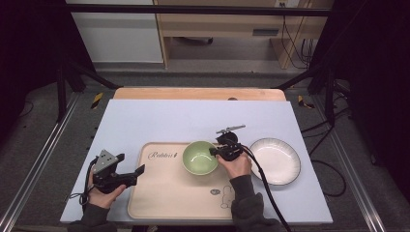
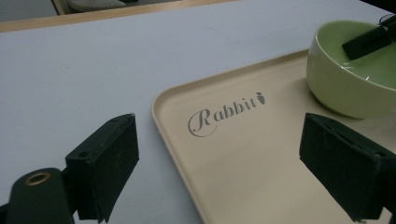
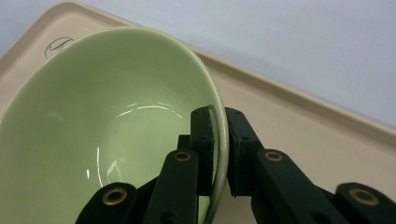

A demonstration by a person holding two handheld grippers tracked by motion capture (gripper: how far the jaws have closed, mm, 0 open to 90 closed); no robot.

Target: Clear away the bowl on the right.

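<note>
A light green bowl (image 1: 199, 157) sits on the beige tray (image 1: 164, 193) near its back right corner. My right gripper (image 1: 216, 151) is shut on the bowl's right rim, one jaw inside and one outside; in the right gripper view the bowl (image 3: 93, 130) has its rim pinched by that gripper (image 3: 222, 154). My left gripper (image 1: 138, 171) is open over the tray's left edge, nothing between its jaws. In the left gripper view the gripper (image 2: 219, 163) faces the tray (image 2: 243, 177) with its "Rabbit" lettering, and the bowl (image 2: 345, 88) stands at the upper right.
A white plate (image 1: 274, 160) with a dark rim lies on the pale table cover (image 1: 145, 121) just right of the tray. A wooden table edge (image 1: 198, 93) runs along the back. Cables trail from both grippers toward the front.
</note>
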